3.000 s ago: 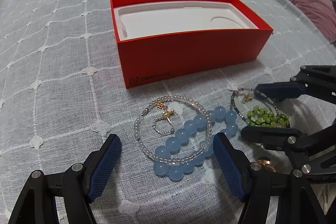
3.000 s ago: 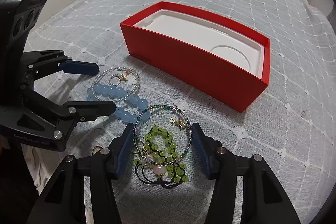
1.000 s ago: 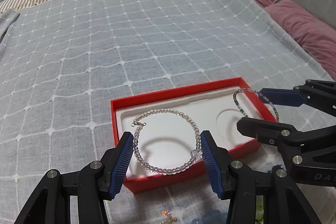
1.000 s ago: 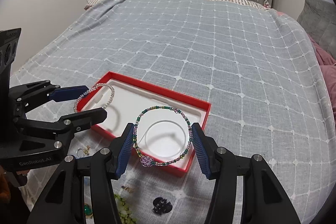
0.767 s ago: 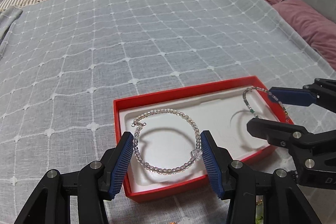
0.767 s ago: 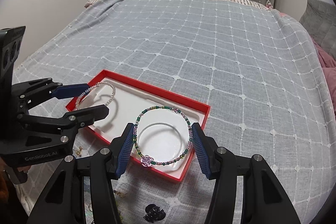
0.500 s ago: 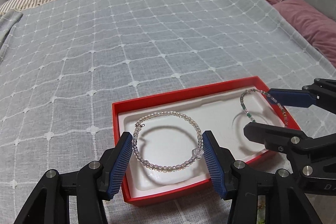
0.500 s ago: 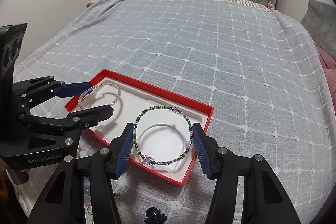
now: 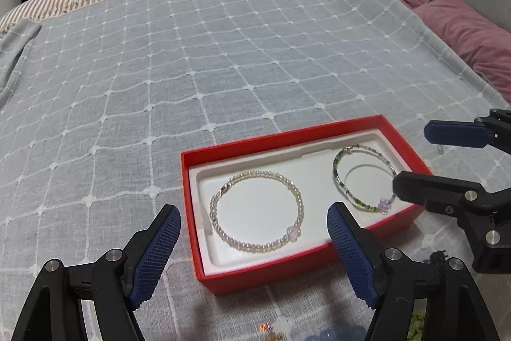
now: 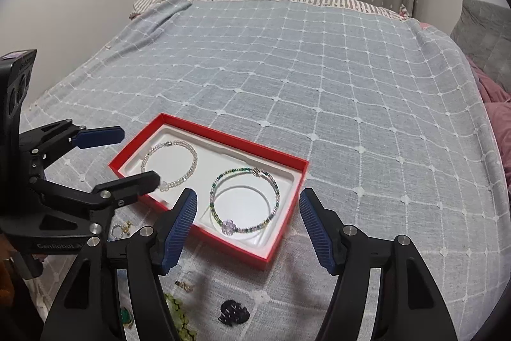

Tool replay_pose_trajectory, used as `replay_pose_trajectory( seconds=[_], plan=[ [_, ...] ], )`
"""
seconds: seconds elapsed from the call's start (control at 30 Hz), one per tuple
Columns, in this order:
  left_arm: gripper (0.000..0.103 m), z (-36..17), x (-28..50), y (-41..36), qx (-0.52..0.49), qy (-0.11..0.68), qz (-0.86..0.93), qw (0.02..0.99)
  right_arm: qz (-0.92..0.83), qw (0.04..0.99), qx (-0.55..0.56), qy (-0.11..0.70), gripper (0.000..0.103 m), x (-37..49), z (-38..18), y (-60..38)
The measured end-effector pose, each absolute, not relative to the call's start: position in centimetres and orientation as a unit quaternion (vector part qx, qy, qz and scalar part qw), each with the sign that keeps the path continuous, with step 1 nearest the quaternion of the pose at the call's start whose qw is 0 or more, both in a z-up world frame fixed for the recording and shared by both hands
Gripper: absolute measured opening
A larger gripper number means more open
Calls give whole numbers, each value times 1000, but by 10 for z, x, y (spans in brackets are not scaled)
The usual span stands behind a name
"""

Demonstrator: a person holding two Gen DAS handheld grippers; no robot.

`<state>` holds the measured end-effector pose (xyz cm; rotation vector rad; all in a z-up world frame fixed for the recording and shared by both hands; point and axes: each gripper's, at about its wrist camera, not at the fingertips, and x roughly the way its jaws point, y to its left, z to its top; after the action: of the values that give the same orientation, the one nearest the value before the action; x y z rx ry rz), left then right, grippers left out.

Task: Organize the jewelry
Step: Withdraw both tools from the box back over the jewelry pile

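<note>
A red box (image 9: 322, 264) (image 10: 281, 248) with a white insert lies on the bed. A clear bead bracelet (image 9: 255, 213) (image 10: 188, 149) rests in the insert's left half. A green and purple bead bracelet (image 9: 354, 197) (image 10: 246, 203) rests in the right half. My left gripper (image 9: 254, 251) (image 10: 127, 155) hangs above the clear bracelet, its jaws opening, nothing pressed between the pads. My right gripper (image 10: 247, 227) (image 9: 428, 155) hangs above the green bracelet, jaws opening too, pads clear of the beads.
Loose jewelry lies on the grey checked bedspread (image 9: 191, 69) near me: blue beads (image 9: 332, 334), green beads (image 10: 179, 315), a small gold piece (image 10: 121, 229) and a black piece (image 10: 233, 312). Pink pillows (image 9: 469, 37) lie at the right.
Both grippers have widened and let go. The clear bracelet and the green bracelet have dropped from between the pads onto the white insert of the box.
</note>
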<state>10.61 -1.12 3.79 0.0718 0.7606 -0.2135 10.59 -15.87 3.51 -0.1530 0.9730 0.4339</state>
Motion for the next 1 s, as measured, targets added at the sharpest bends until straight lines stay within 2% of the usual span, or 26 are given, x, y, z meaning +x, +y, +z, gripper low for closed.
replay_pose_trajectory(
  seconds=[0.17, 0.47, 1.0],
  plan=[
    [90, 41, 90, -4, 18, 381, -100, 919, 187, 856, -71, 476, 70, 95, 39, -170],
    [96, 35, 66, 7, 4, 409, -76, 909, 170, 847, -75, 498, 70, 69, 42, -173],
    [100, 15, 30, 21, -15, 452, -48, 891, 146, 817, -91, 550, 70, 29, 28, -180]
  ],
)
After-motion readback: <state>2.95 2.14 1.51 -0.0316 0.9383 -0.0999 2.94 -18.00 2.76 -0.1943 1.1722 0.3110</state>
